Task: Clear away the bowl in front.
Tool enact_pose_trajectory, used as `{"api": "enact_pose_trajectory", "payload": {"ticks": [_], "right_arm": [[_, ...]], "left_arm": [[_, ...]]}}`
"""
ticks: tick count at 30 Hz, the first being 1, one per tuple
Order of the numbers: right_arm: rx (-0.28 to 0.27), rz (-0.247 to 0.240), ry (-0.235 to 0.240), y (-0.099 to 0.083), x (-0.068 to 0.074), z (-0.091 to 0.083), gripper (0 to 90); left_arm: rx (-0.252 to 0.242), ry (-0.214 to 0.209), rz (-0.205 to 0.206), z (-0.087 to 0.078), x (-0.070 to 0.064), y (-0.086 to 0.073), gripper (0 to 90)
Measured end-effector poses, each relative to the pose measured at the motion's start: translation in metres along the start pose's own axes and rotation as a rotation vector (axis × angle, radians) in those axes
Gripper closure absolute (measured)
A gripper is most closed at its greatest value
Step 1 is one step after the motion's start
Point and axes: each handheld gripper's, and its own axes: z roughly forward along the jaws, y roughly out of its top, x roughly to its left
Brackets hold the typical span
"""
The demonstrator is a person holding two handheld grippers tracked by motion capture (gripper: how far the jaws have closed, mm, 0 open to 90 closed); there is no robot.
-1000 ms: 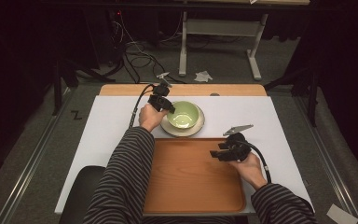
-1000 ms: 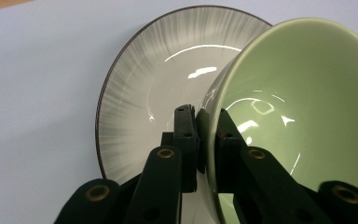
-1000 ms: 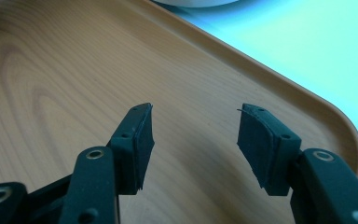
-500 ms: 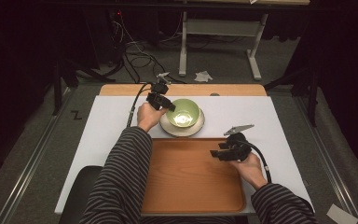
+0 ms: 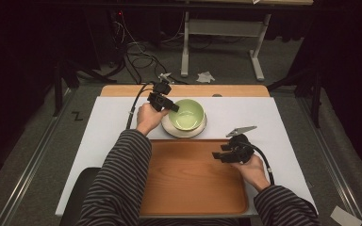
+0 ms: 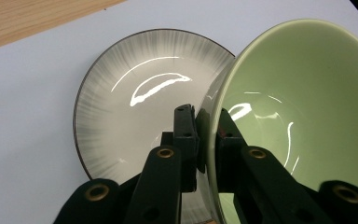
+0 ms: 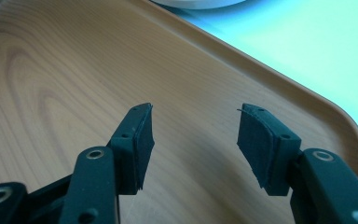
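A pale green bowl [image 5: 186, 114] is lifted and tilted over a white plate with a dark rim [image 5: 169, 130] on the white table cover. My left gripper [image 5: 171, 106] is shut on the bowl's left rim; in the left gripper view its jaws pinch the bowl's wall [image 6: 279, 107] above the plate [image 6: 135, 116]. My right gripper [image 5: 215, 156] hovers open over the right part of the wooden tray [image 5: 179, 188]; in the right gripper view nothing lies between its pads [image 7: 140, 140] above the tray [image 7: 51, 84].
The tray lies at the table's near edge, between the person's striped sleeves. A strip of bare wooden tabletop [image 5: 193, 90] runs along the far edge. Cables [image 5: 136, 56] and a table frame [image 5: 221, 42] are on the floor beyond.
The left gripper has raised the bowl off the plate and tilted it. The right gripper has stayed over the tray.
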Motion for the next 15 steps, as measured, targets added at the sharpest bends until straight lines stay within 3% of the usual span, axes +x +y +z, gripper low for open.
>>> {"api": "enact_pose_trajectory", "payload": {"ticks": [6, 15], "right_arm": [[0.002, 0.002, -0.001, 0.0, -0.001, 0.001, 46.7], [0.007, 0.005, -0.002, -0.001, -0.001, 0.001, 46.7]], "left_arm": [[0.003, -0.033, 0.002, -0.01, -0.005, -0.001, 83.4], [-0.001, -0.049, -0.001, -0.02, -0.008, -0.002, 83.3]]}}
